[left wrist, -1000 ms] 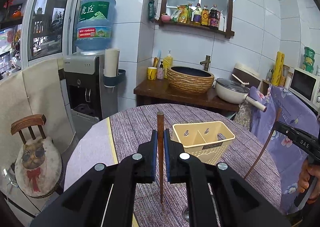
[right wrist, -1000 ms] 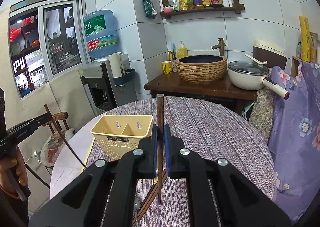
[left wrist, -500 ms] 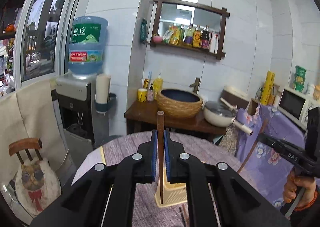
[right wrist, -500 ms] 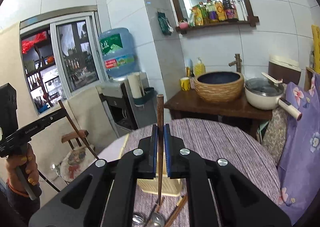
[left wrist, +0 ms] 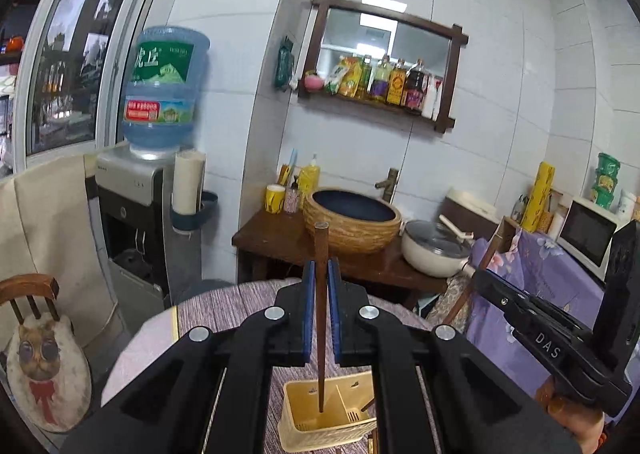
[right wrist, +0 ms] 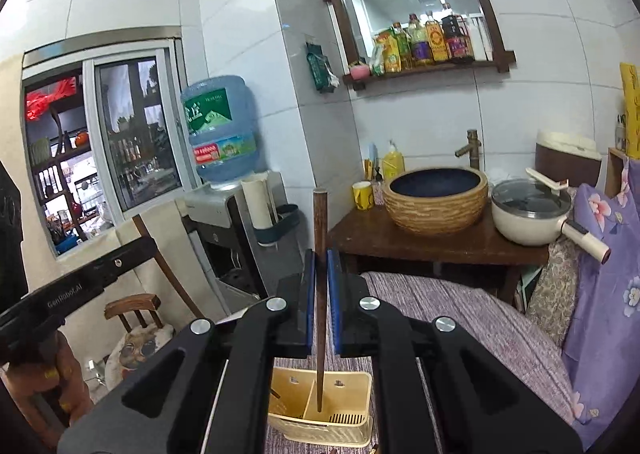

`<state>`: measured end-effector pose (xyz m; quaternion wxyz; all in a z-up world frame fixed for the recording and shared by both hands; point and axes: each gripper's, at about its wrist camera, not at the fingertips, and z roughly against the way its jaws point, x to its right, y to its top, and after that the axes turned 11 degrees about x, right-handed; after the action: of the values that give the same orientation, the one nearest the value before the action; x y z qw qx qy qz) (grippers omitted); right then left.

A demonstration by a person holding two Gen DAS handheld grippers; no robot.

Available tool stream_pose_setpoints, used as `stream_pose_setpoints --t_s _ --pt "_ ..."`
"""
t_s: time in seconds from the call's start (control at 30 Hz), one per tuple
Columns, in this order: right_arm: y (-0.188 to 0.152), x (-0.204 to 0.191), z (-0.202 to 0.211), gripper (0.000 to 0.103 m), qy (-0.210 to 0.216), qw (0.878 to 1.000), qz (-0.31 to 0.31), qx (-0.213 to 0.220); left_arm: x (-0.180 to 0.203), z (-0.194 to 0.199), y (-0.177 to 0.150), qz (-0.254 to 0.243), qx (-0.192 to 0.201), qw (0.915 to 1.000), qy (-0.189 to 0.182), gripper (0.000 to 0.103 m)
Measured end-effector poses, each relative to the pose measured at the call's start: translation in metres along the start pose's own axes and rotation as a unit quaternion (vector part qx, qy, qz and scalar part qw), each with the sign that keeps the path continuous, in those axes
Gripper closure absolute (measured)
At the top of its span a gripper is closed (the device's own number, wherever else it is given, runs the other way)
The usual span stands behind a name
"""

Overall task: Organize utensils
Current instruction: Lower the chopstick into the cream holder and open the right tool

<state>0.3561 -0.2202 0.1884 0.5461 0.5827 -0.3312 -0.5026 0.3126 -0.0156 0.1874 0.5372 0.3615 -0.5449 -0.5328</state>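
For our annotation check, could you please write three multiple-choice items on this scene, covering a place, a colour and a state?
1. Where does the tip of the left chopstick hang?
A. over the yellow utensil caddy
B. over the pan
C. over the chair

2. What colour are the pads on the left hand-held gripper?
A. red
B. blue
C. white

3. What state is the right hand-held gripper in?
A. open, holding nothing
B. shut on the right chopstick
C. out of view

Key: 1 A, the tip hangs over a caddy compartment; 2 B, blue pads flank the stick; 3 B, the stick stands upright, clamped between the pads.
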Motion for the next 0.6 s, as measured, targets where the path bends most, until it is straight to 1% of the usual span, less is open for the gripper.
stream_pose_setpoints --t_s 0.23,0.43,0.6 --pt "-0.049 0.016 -0.024 0.095 -0.019 0.999 -0.01 -0.04 -0.006 -0.023 -0.049 0.0 -0.045 0.999 0.006 0.095" --pt "-0.071 0.024 -0.033 0.096 -0.026 0.998 -0.016 -0.063 -0.011 -0.038 -0.07 0.002 -0.073 0.9972 0.013 0.095" --pt "-0.08 0.026 -0.038 0.095 -0.028 0.997 -0.022 -0.075 -0.012 -0.045 -0.082 0.004 -0.089 0.9959 0.016 0.095"
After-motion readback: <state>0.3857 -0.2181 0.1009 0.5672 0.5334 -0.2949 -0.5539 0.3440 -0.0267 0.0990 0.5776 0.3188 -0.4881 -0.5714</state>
